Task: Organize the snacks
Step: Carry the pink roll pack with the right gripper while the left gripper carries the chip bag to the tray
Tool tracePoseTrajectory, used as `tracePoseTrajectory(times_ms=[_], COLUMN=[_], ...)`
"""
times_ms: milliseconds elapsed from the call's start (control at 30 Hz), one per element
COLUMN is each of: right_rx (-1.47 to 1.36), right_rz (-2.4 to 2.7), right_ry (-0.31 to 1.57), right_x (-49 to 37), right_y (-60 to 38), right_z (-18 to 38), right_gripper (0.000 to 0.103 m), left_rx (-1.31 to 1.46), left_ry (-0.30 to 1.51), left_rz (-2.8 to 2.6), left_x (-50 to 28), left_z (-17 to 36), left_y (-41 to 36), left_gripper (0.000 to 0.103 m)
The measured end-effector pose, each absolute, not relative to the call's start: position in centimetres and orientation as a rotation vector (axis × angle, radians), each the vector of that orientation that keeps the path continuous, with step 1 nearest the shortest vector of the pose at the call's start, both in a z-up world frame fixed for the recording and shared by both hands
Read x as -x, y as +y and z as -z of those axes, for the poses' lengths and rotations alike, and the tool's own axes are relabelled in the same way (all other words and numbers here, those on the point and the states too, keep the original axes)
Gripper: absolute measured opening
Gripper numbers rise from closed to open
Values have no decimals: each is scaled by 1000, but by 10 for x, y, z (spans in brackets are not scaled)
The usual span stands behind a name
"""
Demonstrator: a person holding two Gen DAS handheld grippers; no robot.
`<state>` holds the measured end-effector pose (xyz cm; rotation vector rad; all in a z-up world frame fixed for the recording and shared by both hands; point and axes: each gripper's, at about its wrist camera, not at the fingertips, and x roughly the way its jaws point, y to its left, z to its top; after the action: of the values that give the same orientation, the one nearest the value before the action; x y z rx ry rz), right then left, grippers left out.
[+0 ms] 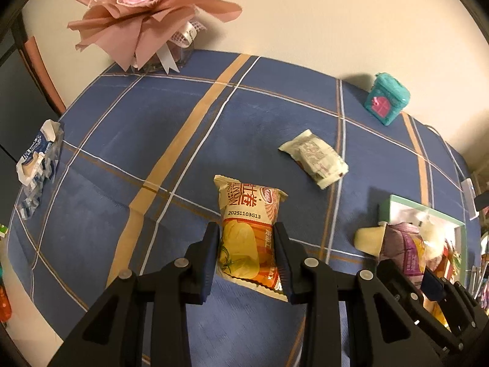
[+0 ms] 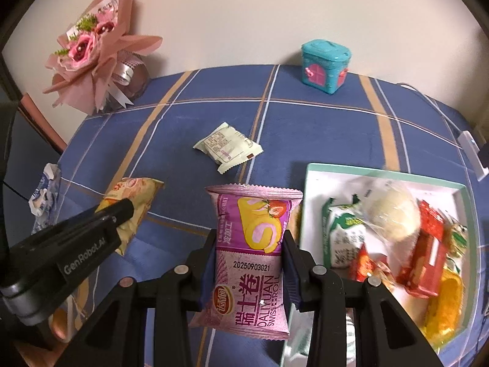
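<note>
While both tongs are clenching a snack roll each above the blue checked tablecloth (image 2: 321, 122), I am holding them clear of the cloth.

I am gripping the orange-and-yellow roll packet (image 1: 249, 232) in the left gripper (image 1: 247, 257), its pads pressing on both sides; the right gripper (image 2: 248, 267) is squeezing the pink Swiss roll packet (image 2: 253, 260). In the right wrist view the snack-filled white box (image 2: 324, 180) is sitting at three o'clock, a pale wrapped snack (image 2: 227, 146) is lying loose at twelve, a teal toy house (image 2: 325, 62) at one, and a pink bouquet (image 2: 91, 46) at ten.
</note>
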<state>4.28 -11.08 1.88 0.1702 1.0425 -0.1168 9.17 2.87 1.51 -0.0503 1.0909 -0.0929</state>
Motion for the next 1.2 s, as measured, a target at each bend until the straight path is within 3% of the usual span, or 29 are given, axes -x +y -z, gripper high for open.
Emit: tracePoseTrajectory(times_ms=[633,1200], right_rx=[-227,-380], right_rz=[163,312], right_ry=[992,992], right_x=[-6,27], right_y=[-161,-275], right_z=[-42,-34], right_gripper=[41,41], left_rx=[64,-43], left_ry=[1057,1056], left_rz=[158,255], left_x=[-59,-40], left_z=[-39,-34], left_y=[-16,-97], left_gripper=[37,37])
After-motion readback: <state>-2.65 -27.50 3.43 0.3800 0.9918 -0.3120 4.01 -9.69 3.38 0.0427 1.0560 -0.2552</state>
